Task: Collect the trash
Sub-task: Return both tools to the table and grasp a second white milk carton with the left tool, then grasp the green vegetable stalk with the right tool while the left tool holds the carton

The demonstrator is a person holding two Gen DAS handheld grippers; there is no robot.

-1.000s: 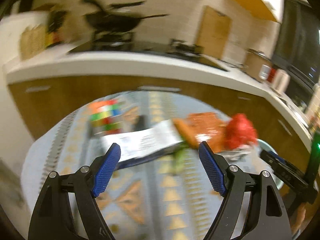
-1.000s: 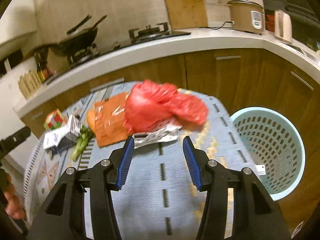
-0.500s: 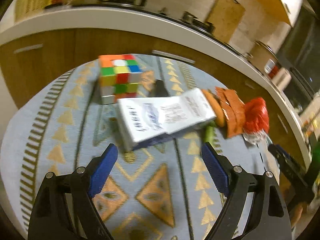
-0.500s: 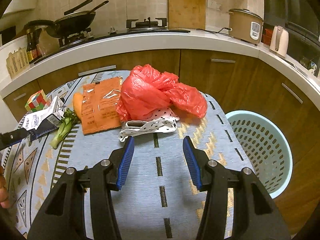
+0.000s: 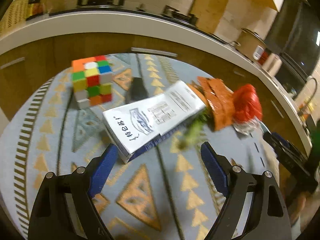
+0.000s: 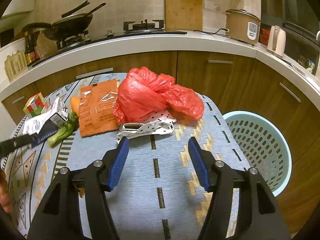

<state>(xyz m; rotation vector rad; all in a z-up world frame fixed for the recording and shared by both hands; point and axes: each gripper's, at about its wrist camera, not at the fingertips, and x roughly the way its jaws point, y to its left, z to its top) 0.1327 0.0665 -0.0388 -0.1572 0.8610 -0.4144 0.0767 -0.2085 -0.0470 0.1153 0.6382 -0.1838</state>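
A flattened white milk carton (image 5: pixel 152 118) lies on the patterned tablecloth; my left gripper (image 5: pixel 158 156) is open right in front of it, its left pad near the carton's near corner. A green vegetable stalk (image 6: pixel 63 130), an orange packet (image 6: pixel 97 108), a red plastic bag (image 6: pixel 152 94) and a white spotted wrapper (image 6: pixel 148 128) lie along the table. My right gripper (image 6: pixel 158 150) is open and empty, just short of the spotted wrapper. A light blue perforated basket (image 6: pixel 260 148) stands beside the table at the right.
A Rubik's cube (image 5: pixel 92 84) and a small dark object (image 5: pixel 138 89) sit behind the carton. A carrot (image 6: pixel 75 103) lies by the orange packet. Wooden cabinets and a white counter (image 6: pixel 160 42) with stove, wok and rice cooker curve behind the table.
My left gripper has dropped toward the table and closed in on the milk carton. My right gripper has steadied and moved slightly nearer the spotted wrapper. Both stay open.
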